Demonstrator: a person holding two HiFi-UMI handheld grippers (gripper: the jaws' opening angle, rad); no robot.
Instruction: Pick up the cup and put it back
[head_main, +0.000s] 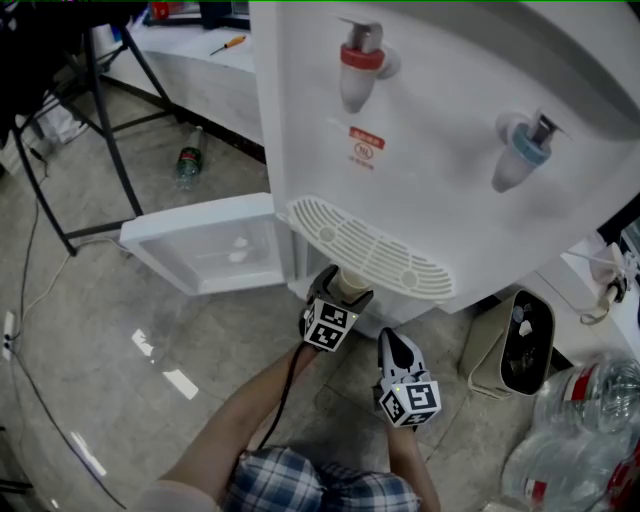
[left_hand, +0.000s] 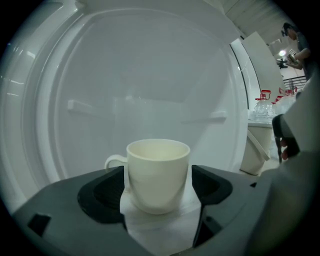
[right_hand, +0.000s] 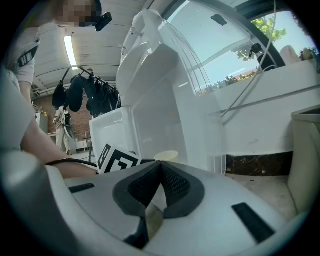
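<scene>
Left tongs (left_hand: 158, 189) clenched on cup (left_hand: 158, 172): one pad against each side of cup wall. Cup upright, cream, handle (left_hand: 114, 161) toward left pad. Cup located at mouth of lower compartment of water dispenser (head_main: 450, 150), below drip grille (head_main: 365, 250); white surface under cup base. Compartment door (head_main: 205, 245) swung open over floor. Right tongs (right_hand: 159, 172) clenched, pad tips together, nothing between them; positioned just beside left tongs, clear of cup.
</scene>
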